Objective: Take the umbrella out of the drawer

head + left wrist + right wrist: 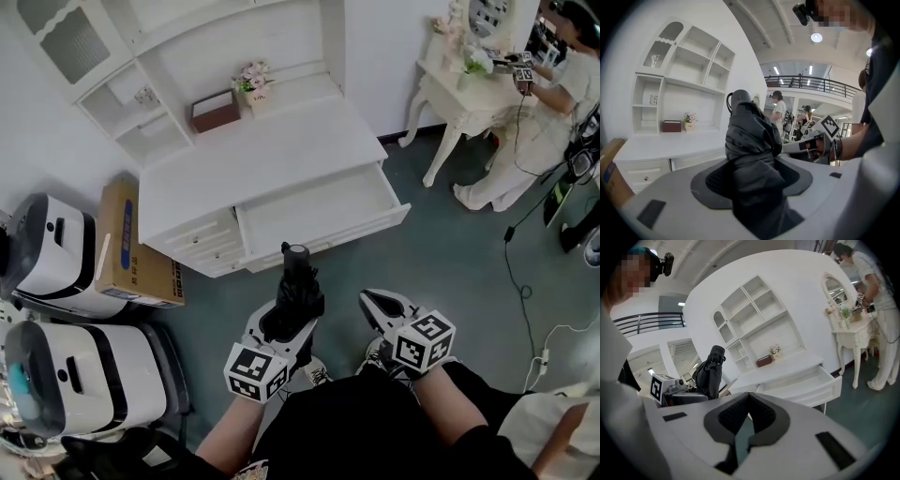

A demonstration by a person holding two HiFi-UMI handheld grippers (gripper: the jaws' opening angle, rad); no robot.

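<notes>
while carrying the folded umbrella point(294, 283) upright, pinched mid-body in the left gripper point(751, 172) and well clear of the open drawer point(328, 240), hold the squeeze firm on the slack fabric and move slowly to avoid slip. leave the right gripper point(749, 401), pressed together on nothing, just beside, ready to steady the top end.

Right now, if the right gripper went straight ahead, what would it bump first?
Probably the front of the open drawer: the right gripper points at it, with nothing seen in between. Depth is hard to judge.
</notes>
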